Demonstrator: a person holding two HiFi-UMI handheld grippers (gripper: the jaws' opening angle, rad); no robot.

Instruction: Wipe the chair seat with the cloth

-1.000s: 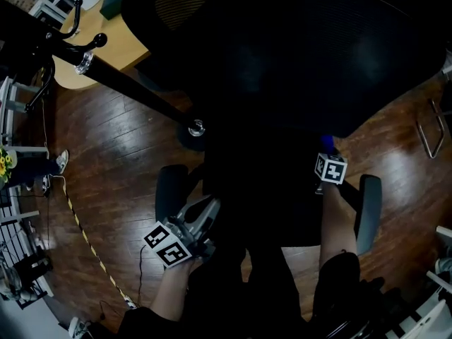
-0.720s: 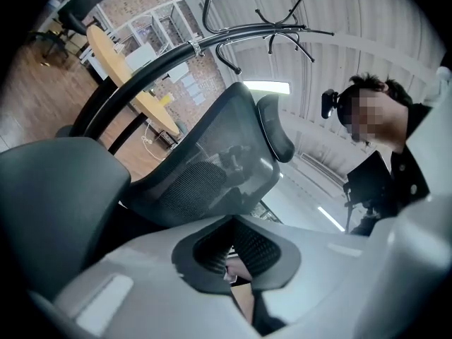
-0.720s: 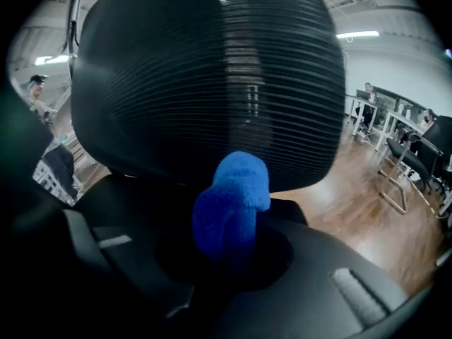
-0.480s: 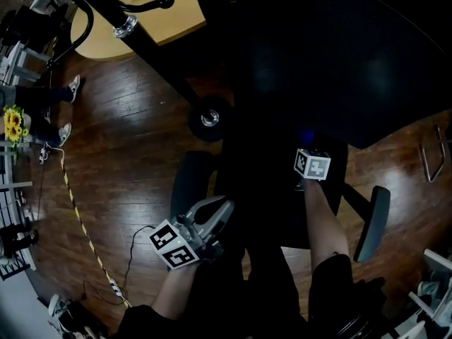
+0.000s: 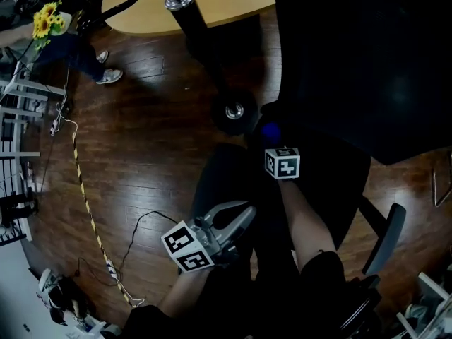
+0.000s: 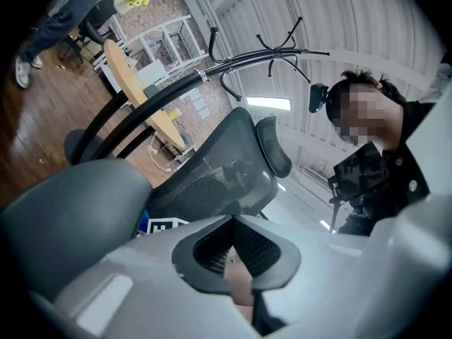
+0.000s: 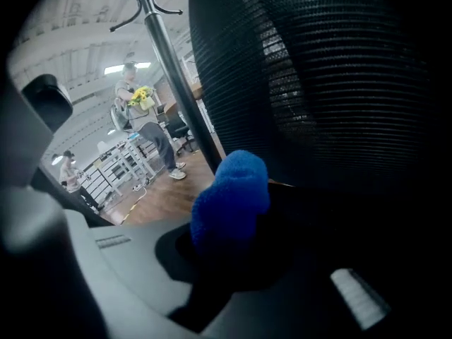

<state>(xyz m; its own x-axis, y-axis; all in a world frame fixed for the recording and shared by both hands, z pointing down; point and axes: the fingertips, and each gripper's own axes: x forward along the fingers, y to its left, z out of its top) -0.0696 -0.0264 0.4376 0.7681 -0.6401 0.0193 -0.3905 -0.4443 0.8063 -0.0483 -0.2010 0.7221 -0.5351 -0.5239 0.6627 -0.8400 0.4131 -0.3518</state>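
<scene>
A person's right gripper (image 5: 274, 143) was clamped on a bunched blue cloth (image 7: 232, 196) at the centre of the head view, the cloth sitting low over the rear of the black chair seat (image 5: 325, 182), just below the mesh backrest (image 5: 367, 69) that filled the upper right of the frame. The left gripper (image 5: 239, 221) hung at lower centre beside a grey armrest (image 5: 212, 171), its jaws drawn together at the tips on nothing. The wiping appeared to be under way near the back edge of the seat, though the dark surface gave no sign of how much had been covered; the front portion probably remained. No container of any kind showed in the views. A coat stand's pole (image 5: 205, 41) crossed the wooden floor (image 5: 141, 140) at upper left.
</scene>
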